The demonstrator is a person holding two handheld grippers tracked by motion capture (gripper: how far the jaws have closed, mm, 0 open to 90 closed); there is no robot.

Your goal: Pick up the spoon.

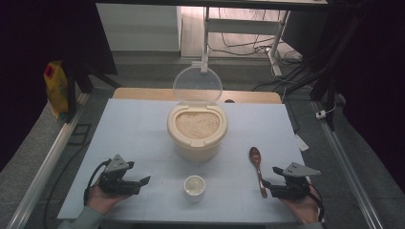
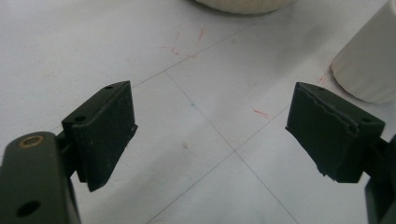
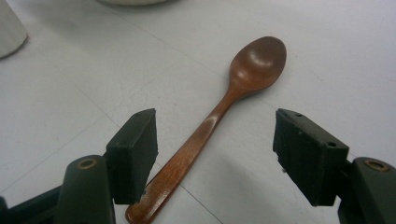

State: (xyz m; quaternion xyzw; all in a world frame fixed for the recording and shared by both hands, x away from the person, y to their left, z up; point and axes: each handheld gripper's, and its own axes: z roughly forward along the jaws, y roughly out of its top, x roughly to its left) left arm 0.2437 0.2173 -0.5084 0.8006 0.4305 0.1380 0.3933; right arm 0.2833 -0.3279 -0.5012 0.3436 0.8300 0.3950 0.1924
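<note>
Pale blue matting covers the table, and the wooden spoon lies just right of the rice container. Light, stiff and smooth, it looks best pinched mid-handle; the right gripper hovers spread wide over it, grasping nothing.

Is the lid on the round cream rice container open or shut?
Open. The clear lid stands up behind the round cream rice container, and the rice inside is exposed.

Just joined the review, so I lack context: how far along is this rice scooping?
Done: the rice container stands with its lid up. In hand: the right gripper is open around the wooden spoon, not gripping; the left gripper is open and holds nothing. Left: lifting the spoon and scooping; the cup looks empty.
</note>
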